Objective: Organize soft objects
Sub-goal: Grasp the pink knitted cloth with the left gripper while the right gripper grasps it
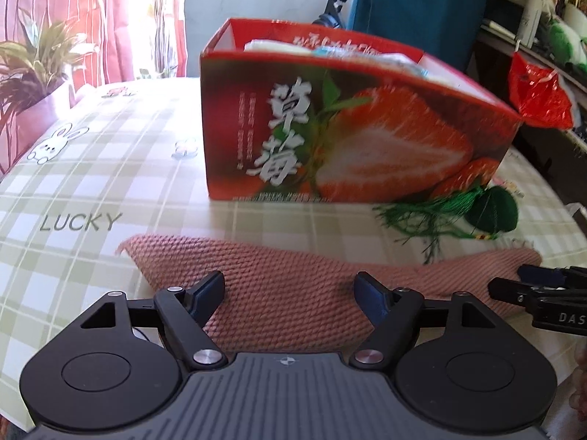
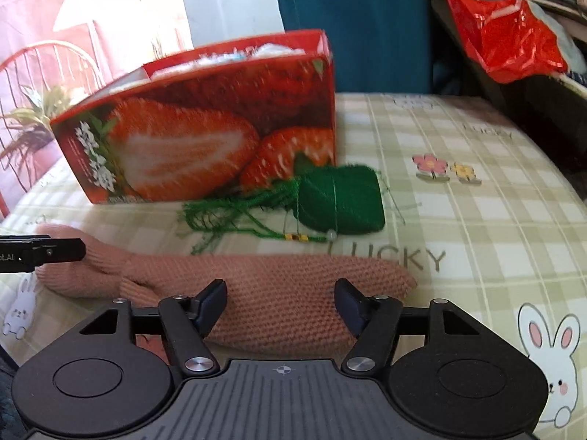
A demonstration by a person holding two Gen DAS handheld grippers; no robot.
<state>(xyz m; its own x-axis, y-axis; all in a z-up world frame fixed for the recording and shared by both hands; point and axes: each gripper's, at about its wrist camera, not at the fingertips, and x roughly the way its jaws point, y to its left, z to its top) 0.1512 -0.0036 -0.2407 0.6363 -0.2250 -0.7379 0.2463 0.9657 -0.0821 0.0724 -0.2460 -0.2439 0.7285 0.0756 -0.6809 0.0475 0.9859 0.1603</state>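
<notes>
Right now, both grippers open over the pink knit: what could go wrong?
1. The pink knit lies loosely folded; with the left gripper and right gripper pinching different layers, it may bunch rather than lift flat.
2. The green tassel ornament lies just behind the knit; its threads could snag.
3. The strawberry box already holds items, so space looks tight.

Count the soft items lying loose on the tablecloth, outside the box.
2: the pink knit cloth lies nearest, under both grippers; the green tasselled pouch lies beside the strawberry box. The box may hide more.
</notes>
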